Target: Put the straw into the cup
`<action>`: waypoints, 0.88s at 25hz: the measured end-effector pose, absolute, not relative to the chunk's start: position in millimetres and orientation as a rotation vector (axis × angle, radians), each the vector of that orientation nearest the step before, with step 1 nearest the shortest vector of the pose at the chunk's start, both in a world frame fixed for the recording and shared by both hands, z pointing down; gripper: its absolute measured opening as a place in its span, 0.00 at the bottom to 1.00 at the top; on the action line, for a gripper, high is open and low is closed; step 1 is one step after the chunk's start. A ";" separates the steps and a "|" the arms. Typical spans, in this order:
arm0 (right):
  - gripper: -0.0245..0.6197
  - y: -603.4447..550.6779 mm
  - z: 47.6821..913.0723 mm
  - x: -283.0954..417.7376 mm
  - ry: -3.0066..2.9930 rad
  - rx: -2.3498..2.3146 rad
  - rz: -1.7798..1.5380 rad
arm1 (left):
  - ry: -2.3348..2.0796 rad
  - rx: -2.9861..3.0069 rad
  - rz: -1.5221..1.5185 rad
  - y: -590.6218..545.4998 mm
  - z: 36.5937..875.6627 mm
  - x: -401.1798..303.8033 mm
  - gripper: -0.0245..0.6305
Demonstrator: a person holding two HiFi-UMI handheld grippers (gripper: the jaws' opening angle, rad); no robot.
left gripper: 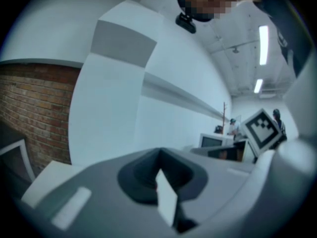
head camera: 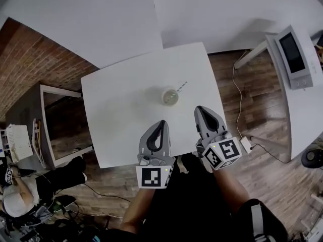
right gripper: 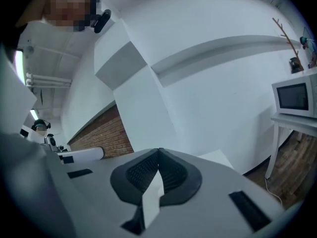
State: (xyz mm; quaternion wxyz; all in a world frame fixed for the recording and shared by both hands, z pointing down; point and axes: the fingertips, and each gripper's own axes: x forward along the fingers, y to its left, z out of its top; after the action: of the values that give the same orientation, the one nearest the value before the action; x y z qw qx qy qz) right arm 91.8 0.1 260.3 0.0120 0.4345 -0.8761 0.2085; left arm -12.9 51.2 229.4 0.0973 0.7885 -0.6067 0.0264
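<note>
The white table (head camera: 121, 105) is bare on all sides of the cup (head camera: 170, 97), which stands a little right of its middle, well clear of every edge. The straw (head camera: 181, 86) slants up out of the cup's rim toward the far right; what else the cup holds is too small to tell. The table's far edge meets the white wall, and wooden floor (head camera: 252, 115) shows along both sides. A white counter with a microwave (head camera: 294, 57) stands well apart on the right. Over the near edge, the left gripper (head camera: 161, 123) and right gripper (head camera: 200, 109) hover side by side. Both are clenched with nothing between their jaws, and the right tip is nearer the cup.
</note>
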 end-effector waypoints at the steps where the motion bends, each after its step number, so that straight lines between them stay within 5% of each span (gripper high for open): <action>1: 0.05 6.8 253.4 94.9 -2.739 1.346 0.628 | -1.799 2.339 0.087 57.3 225.1 -11.3 0.04; 22: 0.05 100.7 214.5 126.1 -2.844 1.238 0.449 | -1.838 2.358 0.083 128.6 199.0 18.6 0.04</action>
State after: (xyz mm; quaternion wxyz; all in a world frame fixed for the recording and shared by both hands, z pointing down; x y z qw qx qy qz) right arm 126.1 100.7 214.5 0.0039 0.3951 -0.9074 0.1432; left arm 18.6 128.6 199.0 0.0751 0.7862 -0.6127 0.0277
